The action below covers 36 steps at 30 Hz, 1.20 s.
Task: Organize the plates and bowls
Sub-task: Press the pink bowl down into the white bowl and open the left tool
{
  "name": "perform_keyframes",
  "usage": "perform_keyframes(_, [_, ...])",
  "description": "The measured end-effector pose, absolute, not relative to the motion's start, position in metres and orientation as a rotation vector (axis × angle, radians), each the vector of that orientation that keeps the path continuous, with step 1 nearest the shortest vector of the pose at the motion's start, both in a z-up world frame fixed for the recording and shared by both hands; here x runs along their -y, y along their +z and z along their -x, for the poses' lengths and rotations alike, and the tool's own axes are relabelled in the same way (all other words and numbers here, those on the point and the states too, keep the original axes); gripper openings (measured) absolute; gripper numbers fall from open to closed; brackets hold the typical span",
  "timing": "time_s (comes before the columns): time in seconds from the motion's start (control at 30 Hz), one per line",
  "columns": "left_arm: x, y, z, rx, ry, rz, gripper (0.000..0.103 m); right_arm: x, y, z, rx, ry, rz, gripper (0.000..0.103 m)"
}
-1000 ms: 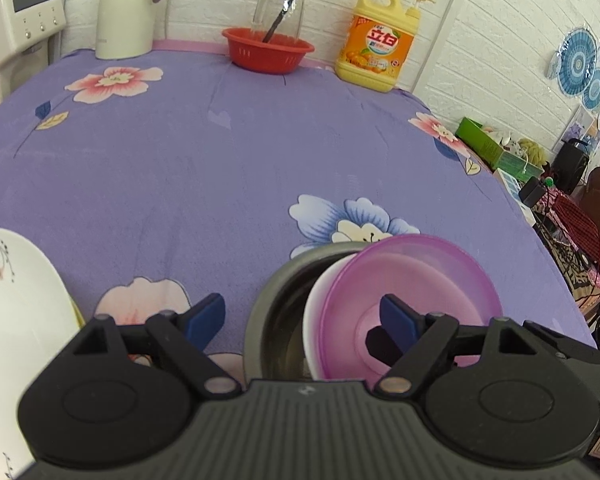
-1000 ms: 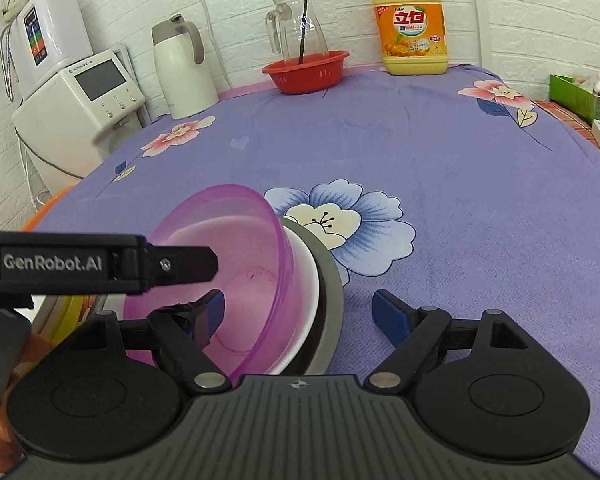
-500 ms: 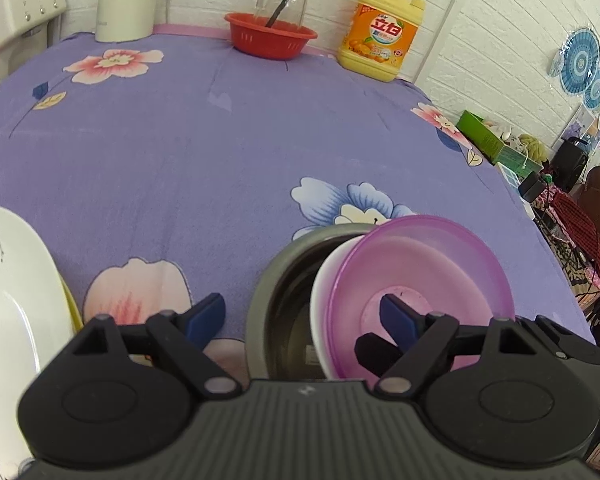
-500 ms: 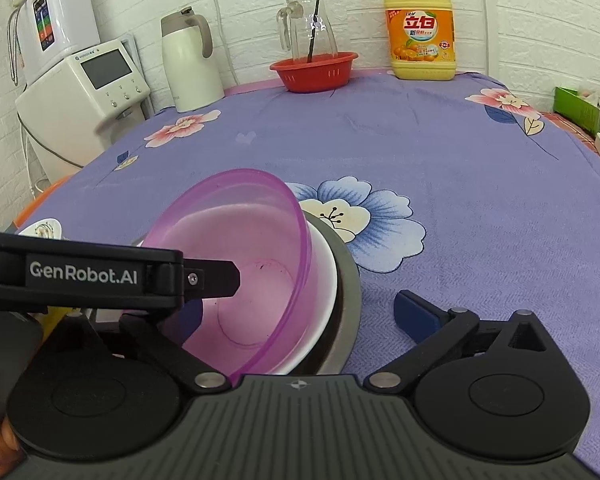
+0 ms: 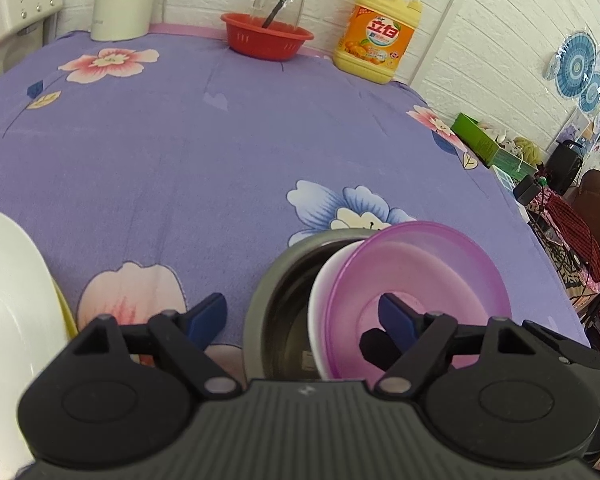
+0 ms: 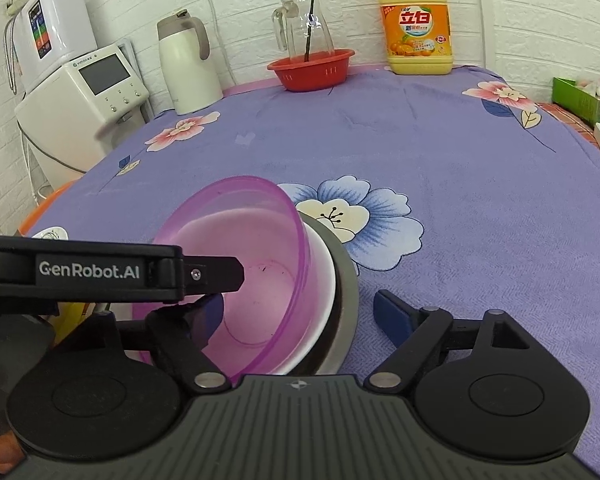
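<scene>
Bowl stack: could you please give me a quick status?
Both grippers, left and right, open. Purple bowl tilted in white bowl, inside metal bowl. Nothing blocking.

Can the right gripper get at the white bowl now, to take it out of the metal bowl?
Probably not directly. The purple bowl sits tilted inside the white bowl and covers most of it, and the left gripper reaches in over it. Only the white rim shows.

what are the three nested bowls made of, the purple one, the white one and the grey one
Purple bowl: likely translucent plastic; the white one shows through its wall.
White bowl: opaque and smooth, plastic or ceramic; cannot tell which.
Grey bowl: probably stainless steel, with a dull metallic rim and a dark reflective inside.
</scene>
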State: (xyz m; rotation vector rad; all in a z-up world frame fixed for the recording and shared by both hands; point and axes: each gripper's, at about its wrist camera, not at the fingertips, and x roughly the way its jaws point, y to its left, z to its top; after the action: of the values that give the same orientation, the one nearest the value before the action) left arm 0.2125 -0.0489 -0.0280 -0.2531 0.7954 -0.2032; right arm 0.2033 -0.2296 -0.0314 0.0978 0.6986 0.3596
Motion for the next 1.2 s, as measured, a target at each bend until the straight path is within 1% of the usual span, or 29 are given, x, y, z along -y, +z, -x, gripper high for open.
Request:
perform_keyframes(0.07, [0.051, -0.028, -0.212, -0.787, -0.205, 0.245, 0.078, 0.229, -0.032, -0.202, -0.694, 0.359, -0.094, 0.103])
perform_keyframes(0.1, [0.052, -0.029, -0.212, -0.781, -0.210, 0.238, 0.074, 0.228, -0.032, -0.201, -0.692, 0.362, -0.094, 0.103])
perform_keyframes(0.17, [0.053, -0.029, -0.212, -0.771, -0.218, 0.244, 0.070, 0.226, -0.032, -0.199, -0.686, 0.378, -0.095, 0.103])
perform_keyframes(0.2, [0.053, -0.029, -0.212, -0.768, -0.213, 0.249, 0.068, 0.226, -0.032, -0.199, -0.689, 0.393, -0.113, 0.097])
perform_keyframes(0.23, [0.052, -0.029, -0.211, -0.765, -0.211, 0.252, 0.066, 0.226, -0.032, -0.199, -0.688, 0.389, -0.119, 0.096])
perform_keyframes(0.3, [0.051, -0.029, -0.210, -0.770, -0.212, 0.269, 0.058, 0.226, -0.033, -0.199, -0.685, 0.389, -0.120, 0.096])
perform_keyframes(0.37, [0.051, -0.027, -0.210, -0.781, -0.216, 0.285, 0.053, 0.225, -0.032, -0.198, -0.687, 0.385, -0.126, 0.093])
perform_keyframes(0.47, [0.054, -0.024, -0.205, -0.783, -0.226, 0.286, 0.046, 0.224, -0.030, -0.193, -0.697, 0.368, -0.142, 0.094])
perform_keyframes(0.67, [0.055, -0.013, -0.190, -0.756, -0.254, 0.297, 0.046, 0.225, -0.020, -0.176, -0.673, 0.334, -0.147, 0.094])
perform_keyframes(0.83, [0.042, 0.007, -0.173, -0.699, -0.243, 0.306, 0.045, 0.216, -0.003, -0.165, -0.628, 0.339, -0.124, 0.095])
perform_keyframes(1.03, [-0.011, 0.038, -0.150, -0.616, -0.129, 0.304, 0.045, 0.174, 0.019, -0.165, -0.570, 0.450, -0.098, 0.096])
perform_keyframes(1.2, [-0.066, 0.050, -0.129, -0.576, 0.007, 0.318, 0.045, 0.118, 0.030, -0.168, -0.548, 0.589, -0.088, 0.096])
